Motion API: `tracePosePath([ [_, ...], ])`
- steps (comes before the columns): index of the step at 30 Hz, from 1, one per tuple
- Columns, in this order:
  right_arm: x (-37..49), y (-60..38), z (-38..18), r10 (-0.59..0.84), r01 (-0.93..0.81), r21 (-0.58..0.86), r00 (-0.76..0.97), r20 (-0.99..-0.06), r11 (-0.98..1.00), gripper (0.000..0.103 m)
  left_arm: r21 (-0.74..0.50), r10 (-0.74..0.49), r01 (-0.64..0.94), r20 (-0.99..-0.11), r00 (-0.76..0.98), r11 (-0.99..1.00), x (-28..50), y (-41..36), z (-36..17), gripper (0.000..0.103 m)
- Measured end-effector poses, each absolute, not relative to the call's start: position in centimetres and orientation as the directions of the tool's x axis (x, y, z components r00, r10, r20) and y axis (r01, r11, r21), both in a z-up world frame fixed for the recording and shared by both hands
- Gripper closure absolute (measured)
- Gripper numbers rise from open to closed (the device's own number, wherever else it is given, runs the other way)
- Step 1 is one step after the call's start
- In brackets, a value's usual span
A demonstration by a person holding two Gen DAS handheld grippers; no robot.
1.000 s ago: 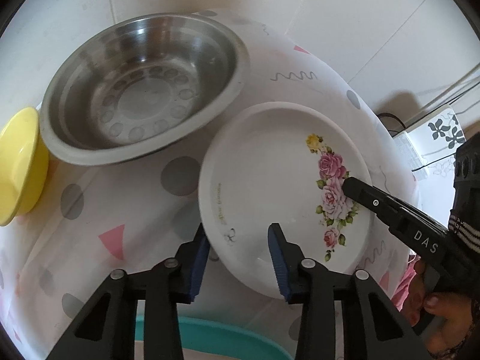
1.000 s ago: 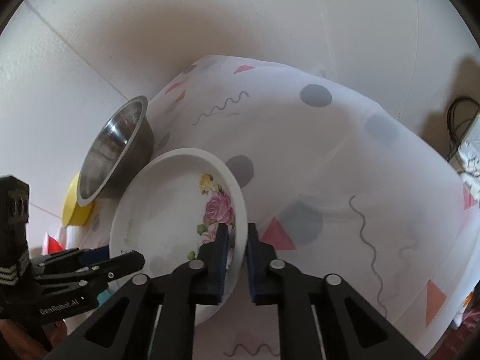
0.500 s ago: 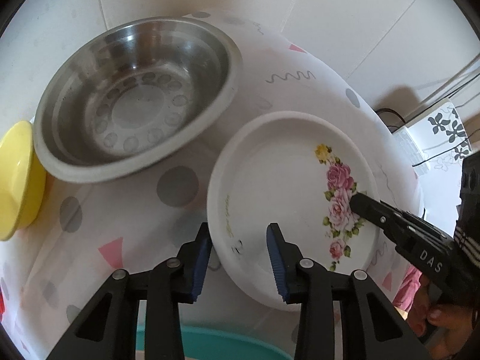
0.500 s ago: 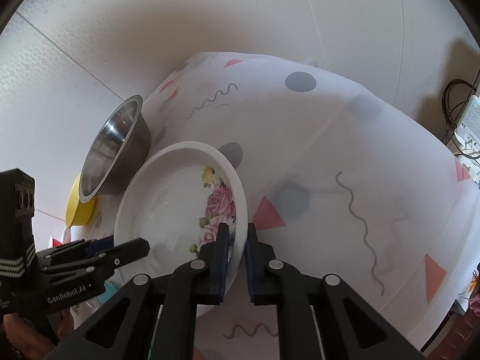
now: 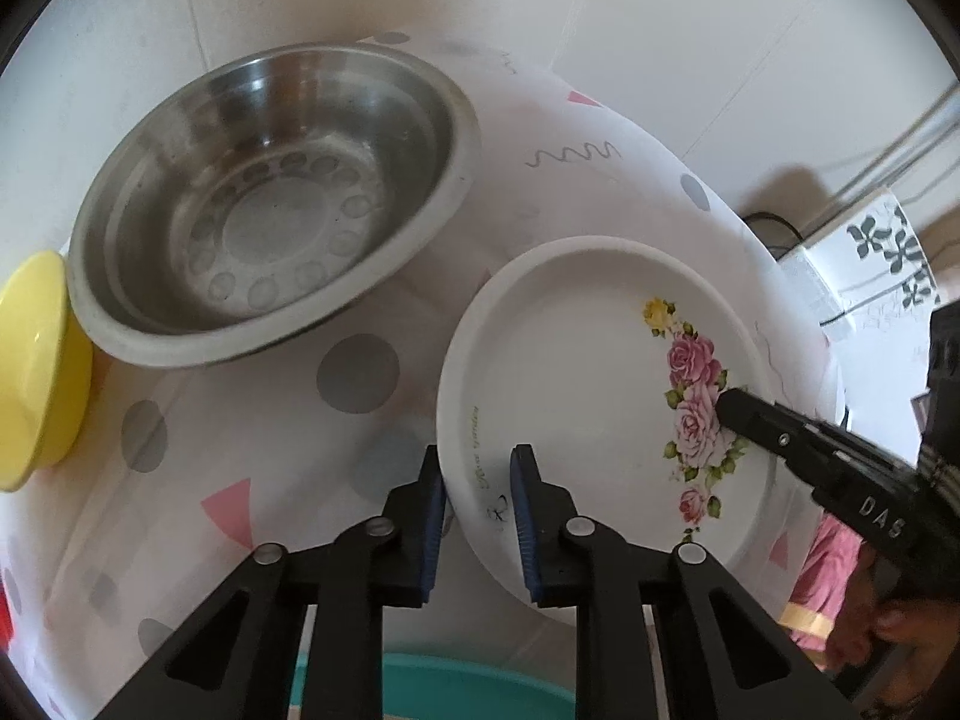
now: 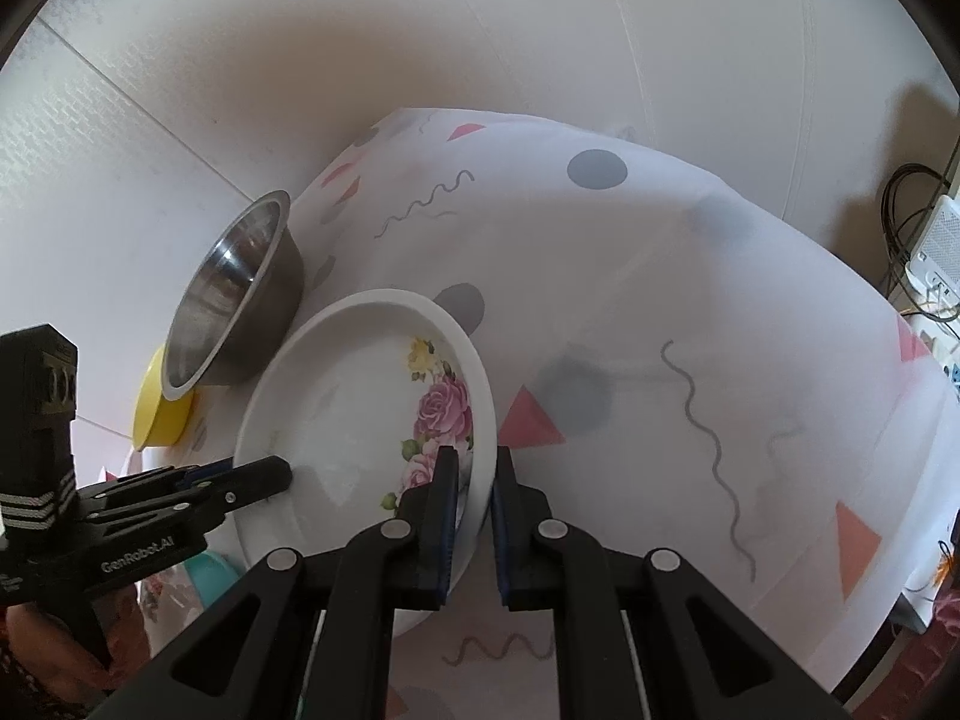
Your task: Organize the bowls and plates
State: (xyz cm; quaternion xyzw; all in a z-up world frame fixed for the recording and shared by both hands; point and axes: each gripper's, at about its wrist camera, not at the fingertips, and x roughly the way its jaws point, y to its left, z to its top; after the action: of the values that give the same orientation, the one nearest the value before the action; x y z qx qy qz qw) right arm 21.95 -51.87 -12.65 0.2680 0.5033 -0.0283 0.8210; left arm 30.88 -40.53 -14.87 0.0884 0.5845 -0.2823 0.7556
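Right gripper [image 6: 474, 516]: clenched on floral plate [image 6: 354, 396] rim.
Left gripper [image 5: 477, 516]: released, jaws straddling the plate's opposite rim.
Steel bowl [image 5: 270, 204]: beyond left jaws.

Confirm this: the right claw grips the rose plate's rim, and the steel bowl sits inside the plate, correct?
Not quite. The right claw does grip the rose plate rim, but the steel bowl sits on the cloth beside the plate, as the left wrist view shows.

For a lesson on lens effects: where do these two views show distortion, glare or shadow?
Left wrist view: fisheye bulges the patterned tablecloth into a dome, a dark vignette rings the corners, and soft glare streaks the steel bowl. Right wrist view: the same bulging, a broad soft shadow on the wall above the table, and the floral plate evenly lit.
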Motion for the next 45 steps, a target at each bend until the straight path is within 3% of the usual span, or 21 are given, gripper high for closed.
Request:
tracePosePath([
  [17,19.2,-53.4,-13.0,0.226,0.38,0.45,0.505,-0.833,0.808,0.094,-0.23,-0.345,0.579,-0.934,0.096,0.782,29.9,-42.6,-15.5,0.078],
  [21,19.2,-53.7,-13.6,0.231,0.394,0.461,0.507,-0.831,0.795,0.094,-0.17,-0.319,0.636,-0.939,0.127,0.753,29.5,-43.9,-15.4,0.077],
  [30,18.7,-53.9,-12.9,0.232,0.402,0.472,0.516,-0.825,0.784,0.094,-0.156,-0.366,0.654,-0.909,0.198,0.74,28.7,-43.3,-13.5,0.079],
  [45,18.1,-51.9,-8.4,0.255,0.331,0.494,0.559,-0.789,0.804,0.094,-0.245,-0.451,0.596,-0.864,0.223,0.765,27.8,-38.7,-10.1,0.079],
])
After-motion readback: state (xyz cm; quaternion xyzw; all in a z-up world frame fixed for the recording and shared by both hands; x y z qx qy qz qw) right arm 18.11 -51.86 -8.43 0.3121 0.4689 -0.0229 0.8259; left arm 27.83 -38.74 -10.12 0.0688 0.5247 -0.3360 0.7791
